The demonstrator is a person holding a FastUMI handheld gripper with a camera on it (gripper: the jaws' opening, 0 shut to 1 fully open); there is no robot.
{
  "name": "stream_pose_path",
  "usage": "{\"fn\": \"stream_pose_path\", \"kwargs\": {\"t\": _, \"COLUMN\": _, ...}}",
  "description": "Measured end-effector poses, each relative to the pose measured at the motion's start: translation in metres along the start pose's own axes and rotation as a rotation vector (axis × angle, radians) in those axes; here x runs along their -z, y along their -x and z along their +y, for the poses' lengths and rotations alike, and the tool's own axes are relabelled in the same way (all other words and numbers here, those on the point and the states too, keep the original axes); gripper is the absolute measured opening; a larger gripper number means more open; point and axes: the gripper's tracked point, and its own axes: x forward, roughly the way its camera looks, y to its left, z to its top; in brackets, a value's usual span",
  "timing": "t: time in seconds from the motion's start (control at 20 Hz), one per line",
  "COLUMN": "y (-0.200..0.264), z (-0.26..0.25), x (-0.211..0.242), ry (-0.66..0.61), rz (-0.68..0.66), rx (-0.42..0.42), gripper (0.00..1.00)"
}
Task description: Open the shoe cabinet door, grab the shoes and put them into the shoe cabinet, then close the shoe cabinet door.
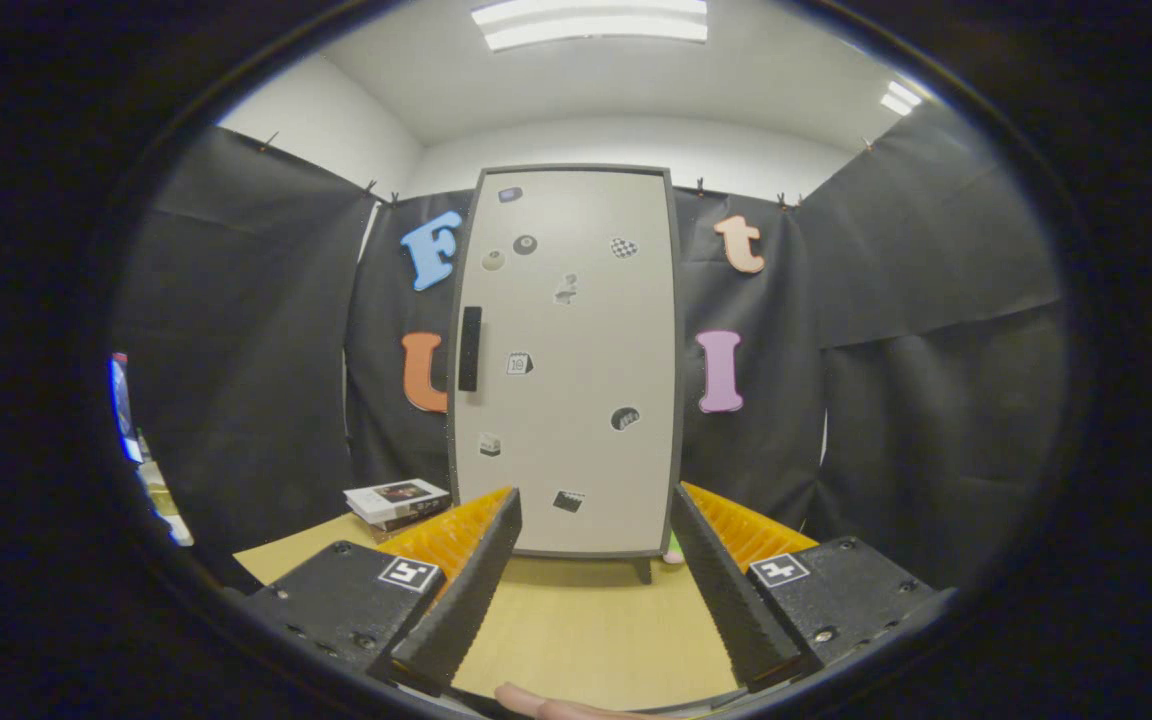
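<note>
- Gripper (596,530): fingers spread wide, grasping nothing, aimed at the shoe cabinet (566,360) standing beyond them on the wooden table (576,620).
- Door closed; dark bar handle (470,348) near cabinet's left edge.
- Risk: slim handle, ribbed fingers may slip; pulling could tip the tall, leggy cabinet.
- Cabinet front smooth, matte, sticker-dotted. Books (398,500) left of cabinet.

Recording booth; black cloth walls (236,330); ceiling strip lights (591,22).
</note>
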Motion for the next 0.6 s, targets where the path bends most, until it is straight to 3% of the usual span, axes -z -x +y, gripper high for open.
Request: {"fn": "stream_pose_path", "kwargs": {"t": 0.6, "y": 0.0, "z": 0.023, "x": -0.005, "ry": 0.024, "rz": -0.023, "rx": -0.03, "gripper": 0.98}}
